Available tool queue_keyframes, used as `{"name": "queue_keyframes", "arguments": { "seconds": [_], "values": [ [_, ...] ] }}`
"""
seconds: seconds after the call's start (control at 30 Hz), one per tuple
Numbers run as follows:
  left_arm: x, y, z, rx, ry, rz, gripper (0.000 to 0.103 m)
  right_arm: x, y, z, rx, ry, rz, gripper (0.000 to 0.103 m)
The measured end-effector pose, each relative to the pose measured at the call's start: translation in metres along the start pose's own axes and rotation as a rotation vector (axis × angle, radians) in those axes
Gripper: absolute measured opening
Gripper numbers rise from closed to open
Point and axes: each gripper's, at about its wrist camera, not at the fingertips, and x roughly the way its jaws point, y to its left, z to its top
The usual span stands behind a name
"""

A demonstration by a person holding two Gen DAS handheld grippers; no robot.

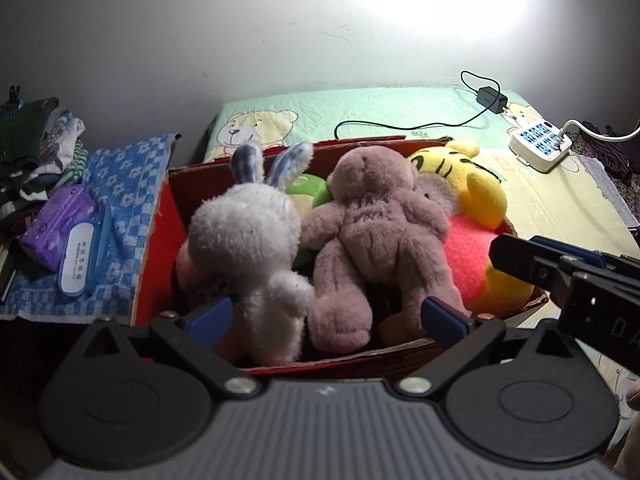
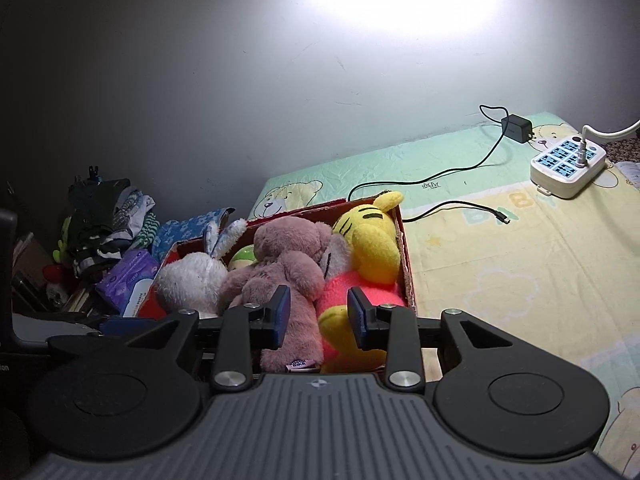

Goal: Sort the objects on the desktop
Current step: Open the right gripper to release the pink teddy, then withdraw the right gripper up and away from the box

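Hovering Over a Full Toy Box

Packing looked nearly done: we held the left gripper (image 1: pixel 328 316) with jaws wide above the red box (image 1: pixel 154 236), the right gripper (image 2: pixel 319 317) with jaws narrower and empty, leaving the rabbit (image 1: pixel 244 236), bear (image 1: pixel 372 220) and tiger (image 1: pixel 476 196) crowded inside.

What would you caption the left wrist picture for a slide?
Open left gripper poised over a red box packed with a white bunny, pink bear and yellow tiger.

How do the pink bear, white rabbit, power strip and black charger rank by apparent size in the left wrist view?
1. pink bear
2. white rabbit, nearly alike, both nearest the camera
3. power strip
4. black charger, farthest back
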Motion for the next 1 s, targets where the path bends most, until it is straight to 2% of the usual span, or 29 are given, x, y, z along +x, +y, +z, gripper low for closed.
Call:
{"name": "queue_keyframes", "arguments": {
  "seconds": [0.57,1.0],
  "values": [
    [-0.007,-0.004,-0.028,-0.025,0.054,0.070,0.101,-0.016,0.013,-0.023,0.005,0.022,-0.109,0.035],
    [0.008,-0.015,-0.049,0.017,0.150,0.019,0.101,-0.015,0.009,-0.040,0.031,0.076,-0.130,0.040]
  ]
}}
